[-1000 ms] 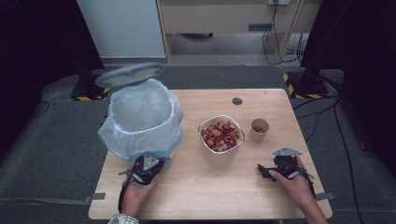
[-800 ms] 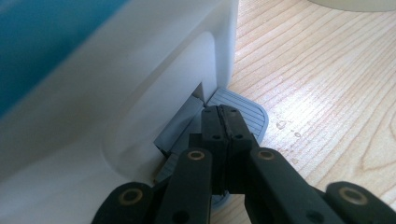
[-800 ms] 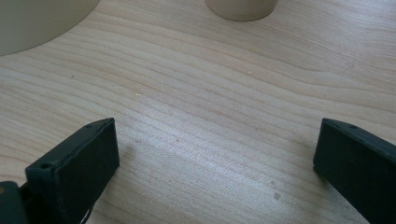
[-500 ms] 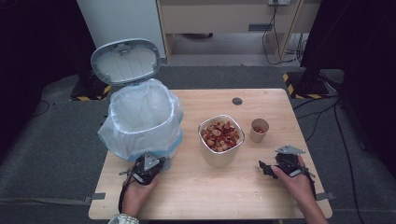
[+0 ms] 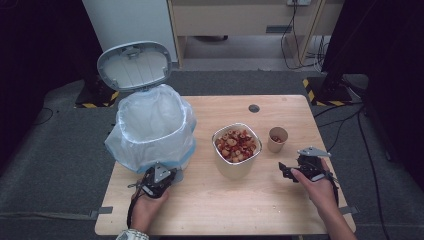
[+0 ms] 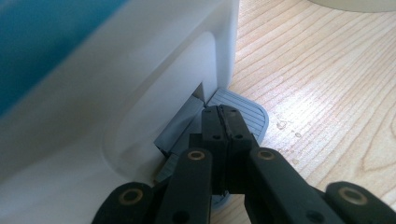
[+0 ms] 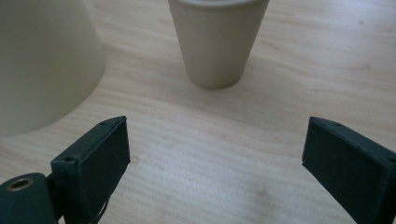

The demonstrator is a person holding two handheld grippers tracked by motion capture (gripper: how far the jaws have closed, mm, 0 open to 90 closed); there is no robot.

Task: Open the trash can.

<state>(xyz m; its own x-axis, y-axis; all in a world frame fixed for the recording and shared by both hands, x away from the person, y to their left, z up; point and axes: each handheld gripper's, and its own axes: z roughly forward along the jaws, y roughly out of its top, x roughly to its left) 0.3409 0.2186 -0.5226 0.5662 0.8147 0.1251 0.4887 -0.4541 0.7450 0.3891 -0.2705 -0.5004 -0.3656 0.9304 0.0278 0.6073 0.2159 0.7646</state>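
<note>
Left gripper [image 6: 223,112]: jaws together, tips on grey pedal [image 6: 243,109] of bag-lined bin [image 5: 150,127], lid [image 5: 134,65] raised. Right gripper [image 7: 215,154]: jaws apart, empty, facing paper cup [image 7: 218,39]; food bowl [image 5: 236,147] beside it.

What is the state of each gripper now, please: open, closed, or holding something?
Left gripper: closed, jaws together, pressing on the grey pedal of the bin.
Right gripper: open, holding nothing, facing the paper cup.
</note>
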